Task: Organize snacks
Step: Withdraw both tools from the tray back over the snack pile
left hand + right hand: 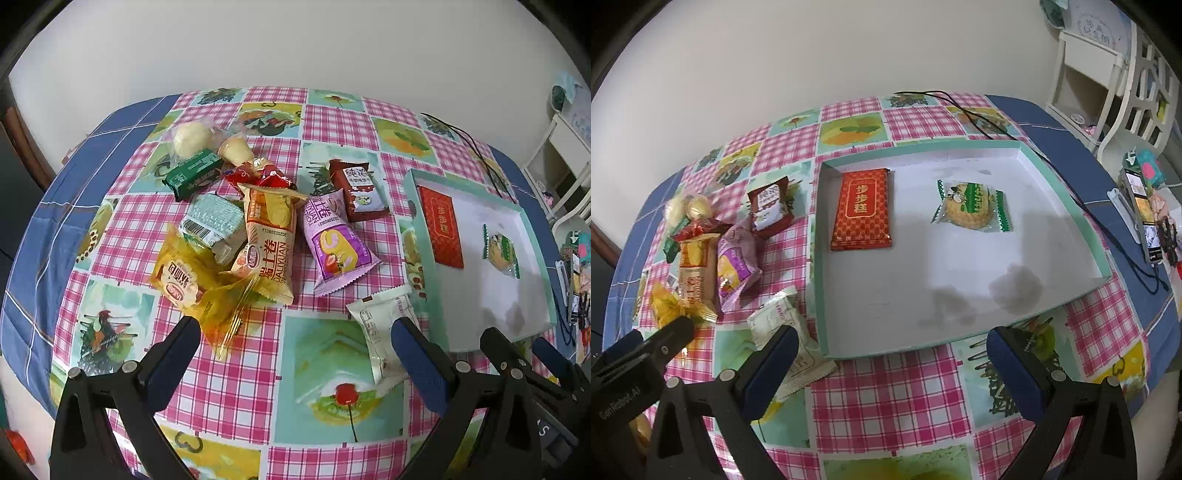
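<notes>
While both grippers hang above the worktop (325,122) with nothing held, most of the snacks lie in a loose heap to the left of the tray (1067,192). The left gripper (295,345) has its jaws spread as wide as they go, empty, over the checked cloth between the yellow packet (188,284) and the white packet (384,332). The right gripper (892,352) also stands wide open and empty, at the near edge of the tray. Inside the tray lie only a red packet (862,210) and a wrapped round cake (971,206), well apart from each other.

The heap's packets, such as the purple roll (332,240) and the orange roll (267,240), look light, air-puffed and slippery in their film wrappers, and the cakes inside probably crush easily. A gentle pinch across the narrow middle of a packet, or on a crimped end seam, seems safest. The white packet lies alone and nearest, so it should come away without disturbing the others.
</notes>
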The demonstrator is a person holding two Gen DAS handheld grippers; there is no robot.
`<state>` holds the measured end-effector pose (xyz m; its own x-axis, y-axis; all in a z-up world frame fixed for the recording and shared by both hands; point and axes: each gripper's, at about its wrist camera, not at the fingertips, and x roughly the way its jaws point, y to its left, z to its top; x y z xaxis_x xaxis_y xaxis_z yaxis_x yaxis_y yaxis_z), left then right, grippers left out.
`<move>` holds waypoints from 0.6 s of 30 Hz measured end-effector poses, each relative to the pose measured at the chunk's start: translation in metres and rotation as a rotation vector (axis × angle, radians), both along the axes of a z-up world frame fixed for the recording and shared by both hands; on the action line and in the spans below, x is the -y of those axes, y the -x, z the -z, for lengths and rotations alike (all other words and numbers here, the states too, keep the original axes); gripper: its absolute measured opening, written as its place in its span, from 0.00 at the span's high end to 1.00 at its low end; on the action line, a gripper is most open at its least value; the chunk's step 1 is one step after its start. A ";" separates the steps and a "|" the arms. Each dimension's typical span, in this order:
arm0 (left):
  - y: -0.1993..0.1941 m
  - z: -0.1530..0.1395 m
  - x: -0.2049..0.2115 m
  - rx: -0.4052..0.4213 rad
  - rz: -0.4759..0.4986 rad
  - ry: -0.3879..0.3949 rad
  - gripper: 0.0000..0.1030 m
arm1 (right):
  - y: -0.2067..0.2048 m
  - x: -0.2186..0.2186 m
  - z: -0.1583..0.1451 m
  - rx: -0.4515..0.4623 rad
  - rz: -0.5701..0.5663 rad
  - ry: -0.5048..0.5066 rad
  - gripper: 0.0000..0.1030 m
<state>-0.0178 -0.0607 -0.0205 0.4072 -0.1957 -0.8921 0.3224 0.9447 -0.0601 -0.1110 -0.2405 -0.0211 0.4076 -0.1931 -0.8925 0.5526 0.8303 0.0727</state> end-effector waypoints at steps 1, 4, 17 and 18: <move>0.001 -0.001 -0.001 0.006 0.000 0.005 0.00 | 0.001 -0.001 -0.001 0.006 0.001 -0.002 0.00; 0.001 -0.006 -0.005 0.013 0.005 0.030 0.00 | 0.000 -0.002 -0.002 0.013 0.006 0.000 0.00; -0.016 -0.015 -0.039 0.061 -0.090 0.020 0.00 | -0.010 -0.015 0.000 0.015 -0.024 -0.003 0.00; -0.016 -0.014 -0.040 0.062 -0.095 0.020 0.00 | -0.012 -0.016 0.001 0.014 -0.027 -0.007 0.00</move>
